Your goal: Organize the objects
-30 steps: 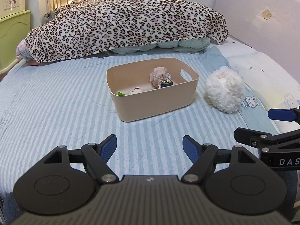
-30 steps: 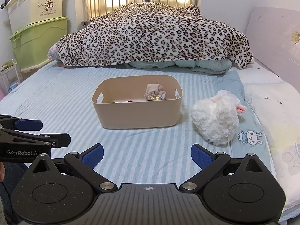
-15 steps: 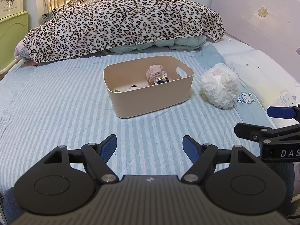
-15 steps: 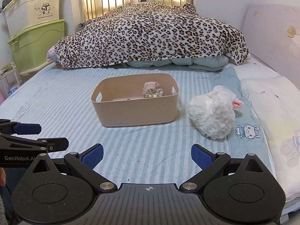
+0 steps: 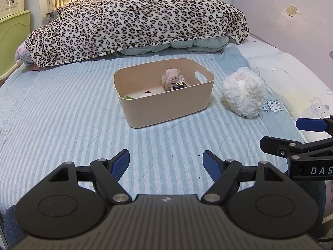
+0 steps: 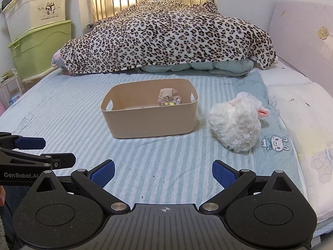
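A beige plastic bin [image 5: 166, 106] [image 6: 149, 120] stands on the striped bed. It holds a balled beige sock [image 5: 171, 78] [image 6: 167, 94], a small dark box with yellow stars [image 5: 178, 85] [image 6: 166, 103] and small white, red and green items [image 5: 141, 94]. A white fluffy plush toy [image 5: 243, 94] [image 6: 236, 126] lies on the sheet to the right of the bin. My left gripper [image 5: 166, 163] is open and empty, well short of the bin. My right gripper [image 6: 163, 171] is open and empty, also near the bed's front edge. Each shows at the edge of the other's view.
A leopard-print blanket [image 5: 133, 20] [image 6: 166, 35] is heaped over bedding at the back. A pillow [image 6: 301, 108] and a pale headboard [image 5: 291, 16] are on the right. Stacked storage boxes [image 6: 35, 33] stand at the left. The striped sheet [image 5: 62, 114] spreads around the bin.
Both grippers have pulled back from the bin and risen a little, so the bin and plush toy look smaller and farther. Both stay open. Nothing on the bed has moved.
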A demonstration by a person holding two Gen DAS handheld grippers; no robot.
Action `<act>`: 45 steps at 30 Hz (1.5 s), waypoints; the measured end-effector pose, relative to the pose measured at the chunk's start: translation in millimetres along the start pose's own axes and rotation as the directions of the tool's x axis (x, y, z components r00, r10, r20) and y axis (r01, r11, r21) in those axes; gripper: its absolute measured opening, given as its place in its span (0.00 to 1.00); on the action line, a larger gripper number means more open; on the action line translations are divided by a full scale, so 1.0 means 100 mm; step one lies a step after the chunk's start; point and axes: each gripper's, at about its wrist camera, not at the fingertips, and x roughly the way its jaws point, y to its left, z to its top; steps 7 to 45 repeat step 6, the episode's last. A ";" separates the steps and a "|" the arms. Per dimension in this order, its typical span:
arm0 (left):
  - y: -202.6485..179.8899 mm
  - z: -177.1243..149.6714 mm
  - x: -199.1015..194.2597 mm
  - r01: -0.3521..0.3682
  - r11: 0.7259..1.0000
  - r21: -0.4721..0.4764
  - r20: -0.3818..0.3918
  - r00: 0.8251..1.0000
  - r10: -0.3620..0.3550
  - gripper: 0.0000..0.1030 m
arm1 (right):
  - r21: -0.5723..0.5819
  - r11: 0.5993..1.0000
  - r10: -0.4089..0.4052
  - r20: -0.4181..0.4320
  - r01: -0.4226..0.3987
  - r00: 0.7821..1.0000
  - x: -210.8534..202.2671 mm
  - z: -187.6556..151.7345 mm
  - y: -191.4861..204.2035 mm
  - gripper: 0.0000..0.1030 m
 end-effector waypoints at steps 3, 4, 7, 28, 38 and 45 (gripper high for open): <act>0.00 -0.01 0.01 0.000 1.000 -0.004 -0.003 1.000 0.000 0.76 | -0.001 1.000 0.001 0.000 -0.001 1.000 0.00 0.00 0.00 0.98; 0.01 -0.01 0.02 0.000 1.000 -0.007 -0.003 1.000 0.000 0.76 | -0.001 1.000 0.001 0.000 -0.001 1.000 0.00 0.00 0.01 0.98; 0.02 -0.01 0.02 -0.002 1.000 -0.012 -0.005 1.000 0.002 0.76 | -0.001 1.000 0.001 -0.001 -0.001 1.000 0.01 0.00 0.01 0.98; 0.02 -0.01 0.02 -0.002 1.000 -0.012 -0.005 1.000 0.002 0.76 | -0.001 1.000 0.001 -0.001 -0.001 1.000 0.01 0.00 0.01 0.98; 0.02 -0.01 0.02 -0.002 1.000 -0.012 -0.005 1.000 0.002 0.76 | -0.001 1.000 0.001 -0.001 -0.001 1.000 0.01 0.00 0.01 0.98; 0.02 -0.01 0.02 -0.002 1.000 -0.012 -0.005 1.000 0.002 0.76 | -0.001 1.000 0.001 -0.001 -0.001 1.000 0.01 0.00 0.01 0.98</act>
